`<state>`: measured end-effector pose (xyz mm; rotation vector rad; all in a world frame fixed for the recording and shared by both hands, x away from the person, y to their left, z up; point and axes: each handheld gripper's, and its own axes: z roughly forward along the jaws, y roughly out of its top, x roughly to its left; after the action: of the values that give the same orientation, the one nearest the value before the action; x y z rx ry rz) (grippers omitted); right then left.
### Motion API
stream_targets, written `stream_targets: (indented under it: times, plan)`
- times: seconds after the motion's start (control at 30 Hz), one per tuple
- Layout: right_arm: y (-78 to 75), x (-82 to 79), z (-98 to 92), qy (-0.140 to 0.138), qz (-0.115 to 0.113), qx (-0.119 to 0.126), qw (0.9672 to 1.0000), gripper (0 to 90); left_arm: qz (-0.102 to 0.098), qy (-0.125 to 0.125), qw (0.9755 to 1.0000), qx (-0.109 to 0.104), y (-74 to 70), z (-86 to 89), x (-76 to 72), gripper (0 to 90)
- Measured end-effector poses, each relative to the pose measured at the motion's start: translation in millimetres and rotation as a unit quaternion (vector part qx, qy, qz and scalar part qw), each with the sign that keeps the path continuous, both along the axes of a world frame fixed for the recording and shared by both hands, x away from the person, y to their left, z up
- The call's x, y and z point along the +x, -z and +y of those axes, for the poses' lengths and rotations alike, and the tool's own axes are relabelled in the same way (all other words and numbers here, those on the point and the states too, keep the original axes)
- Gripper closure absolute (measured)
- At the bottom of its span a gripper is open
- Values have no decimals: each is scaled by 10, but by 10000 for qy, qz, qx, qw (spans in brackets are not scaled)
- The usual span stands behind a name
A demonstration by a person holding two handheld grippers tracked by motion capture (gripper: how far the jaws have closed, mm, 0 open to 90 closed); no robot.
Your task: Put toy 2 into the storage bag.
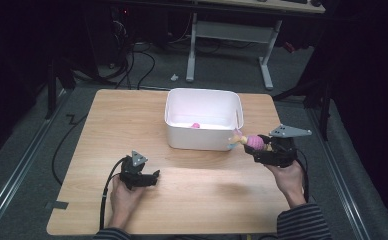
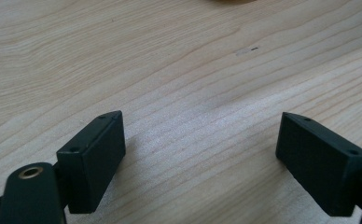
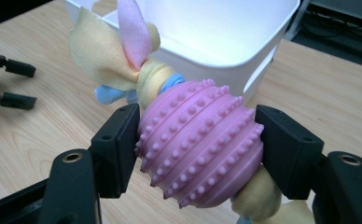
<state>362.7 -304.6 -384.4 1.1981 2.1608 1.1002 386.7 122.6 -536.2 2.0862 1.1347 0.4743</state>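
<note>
My right gripper [image 3: 198, 149] is shut on a pink studded ball toy [image 3: 200, 142] with yellow, pink and blue cloth tails [image 3: 118, 51]. It holds the toy [image 1: 254, 141] in the air just beside the right front corner of the white bin [image 1: 202, 119]. A small pink object [image 1: 195, 125] lies inside the bin. My left gripper [image 1: 155, 175] rests low on the wooden table [image 1: 107, 130] at front left, jaws open with bare wood between them [image 2: 200, 140].
The white bin's rim [image 3: 244, 56] stands close behind the held toy. My left gripper [image 3: 6, 84] appears far off at the left of the right gripper view. Desk legs [image 1: 191, 50] and cables lie on the floor beyond the table.
</note>
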Motion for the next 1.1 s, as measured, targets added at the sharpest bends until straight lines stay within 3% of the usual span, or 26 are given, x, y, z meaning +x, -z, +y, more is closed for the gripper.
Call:
stream_targets:
  times: [0.2,0.57,0.73,1.1]
  plan:
    - [-188,88,23,-86,-106,109,9998,338,-3,14,10000,-11,1,1,0,160]
    - [-439,274,107,-138,-143,65,9998,338,-1,15,10000,-18,0,3,1,165]
    - [-515,378,144,-263,-51,265,9993,339,-3,12,10000,-22,-1,6,0,176]
    - [-681,562,336,-344,-152,103,9992,338,-10,-5,10000,-30,-1,4,-1,178]
